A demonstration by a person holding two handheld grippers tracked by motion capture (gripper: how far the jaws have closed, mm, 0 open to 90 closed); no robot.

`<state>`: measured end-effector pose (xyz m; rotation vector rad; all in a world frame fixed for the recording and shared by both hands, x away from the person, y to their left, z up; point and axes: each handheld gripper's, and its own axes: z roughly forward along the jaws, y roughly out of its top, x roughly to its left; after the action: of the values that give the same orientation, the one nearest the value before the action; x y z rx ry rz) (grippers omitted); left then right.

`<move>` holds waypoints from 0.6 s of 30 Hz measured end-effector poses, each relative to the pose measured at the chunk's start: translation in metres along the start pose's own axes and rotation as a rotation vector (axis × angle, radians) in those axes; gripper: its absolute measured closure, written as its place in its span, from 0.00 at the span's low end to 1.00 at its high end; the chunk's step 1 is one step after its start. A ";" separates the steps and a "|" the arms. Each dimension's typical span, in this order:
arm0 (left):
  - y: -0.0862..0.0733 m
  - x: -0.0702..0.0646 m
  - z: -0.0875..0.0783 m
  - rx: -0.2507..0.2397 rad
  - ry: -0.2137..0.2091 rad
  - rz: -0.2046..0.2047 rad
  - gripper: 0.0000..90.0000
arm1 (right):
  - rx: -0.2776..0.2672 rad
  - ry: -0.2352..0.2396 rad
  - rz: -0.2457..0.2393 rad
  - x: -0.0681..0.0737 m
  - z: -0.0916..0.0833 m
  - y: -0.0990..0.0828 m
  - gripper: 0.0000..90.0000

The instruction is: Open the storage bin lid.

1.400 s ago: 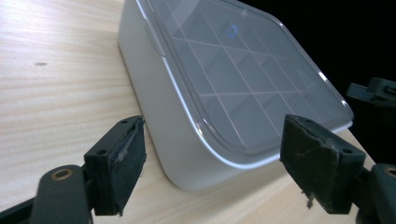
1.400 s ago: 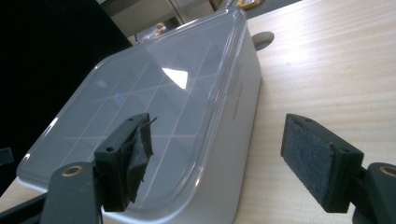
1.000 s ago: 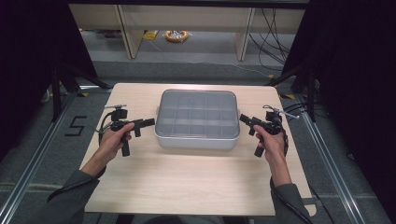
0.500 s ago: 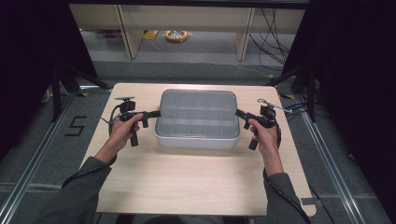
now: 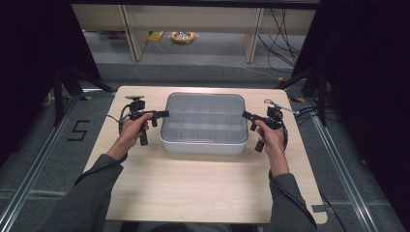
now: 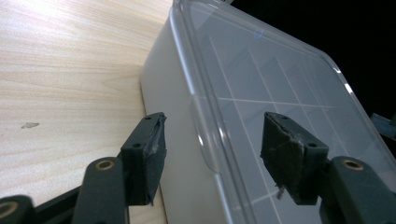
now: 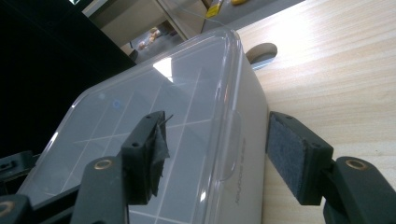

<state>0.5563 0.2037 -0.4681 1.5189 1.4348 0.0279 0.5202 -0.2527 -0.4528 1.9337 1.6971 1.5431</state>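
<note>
in the high view the person's grey sleeves come up from the near edge of the pale wooden table (image 5: 203, 193), one forearm on each side. the left hand (image 5: 131, 131) holds the left gripper (image 5: 162, 114) at the left end of a grey box (image 5: 204, 143) with a clear lid (image 5: 203, 118), and the right hand (image 5: 269, 135) holds the right gripper (image 5: 245, 115) at the box's right end; both point inward at the lid's short edges. the box sits near the middle of the table, long side toward the person, and white dividers show through the lid as a grid of compartments; what lies in them cannot be told. in the left gripper view the jaws stand wide apart, straddling the lid's rim (image 6: 205, 116), one pad over the table beside the box's wall and the other over the lid, neither clearly touching. in the right gripper view the jaws are likewise spread wide across the rim (image 7: 231, 116), one pad above the lid, the other beside the box's wall (image 7: 250, 154) over bare wood. beyond the table, on the grey floor, stand pale shelf legs (image 5: 130, 34), a yellowish coil (image 5: 183, 36) and loose black cables (image 5: 283, 29); a floor mark reading 5 (image 5: 78, 131) lies left of the table.
</note>
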 end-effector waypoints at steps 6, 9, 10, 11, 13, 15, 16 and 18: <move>0.000 -0.002 0.006 0.007 -0.017 -0.017 0.52 | -0.003 -0.003 -0.004 -0.001 0.007 0.000 0.46; 0.001 -0.005 0.008 0.011 -0.026 -0.013 0.54 | 0.009 0.009 0.005 -0.001 0.009 -0.001 0.47; 0.001 -0.006 0.009 0.014 -0.022 -0.007 0.55 | 0.003 0.017 0.044 0.002 0.010 -0.001 0.48; 0.001 -0.006 0.010 0.012 -0.011 0.010 0.56 | 0.008 0.027 0.059 0.003 0.010 -0.003 0.49; 0.002 -0.007 0.009 0.013 -0.003 0.020 0.57 | 0.014 0.031 0.053 0.005 0.013 -0.005 0.49; 0.002 -0.008 0.009 0.003 0.006 0.023 0.60 | 0.018 0.017 0.050 0.006 0.014 -0.005 0.49; 0.002 -0.008 0.008 -0.001 0.008 0.022 0.61 | 0.018 0.006 0.050 0.006 0.015 -0.005 0.50; 0.002 -0.009 0.008 0.003 0.011 0.021 0.62 | 0.008 -0.006 0.076 0.009 0.016 -0.007 0.52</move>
<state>0.5595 0.1927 -0.4658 1.5385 1.4280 0.0479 0.5263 -0.2350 -0.4597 2.0271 1.6484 1.5565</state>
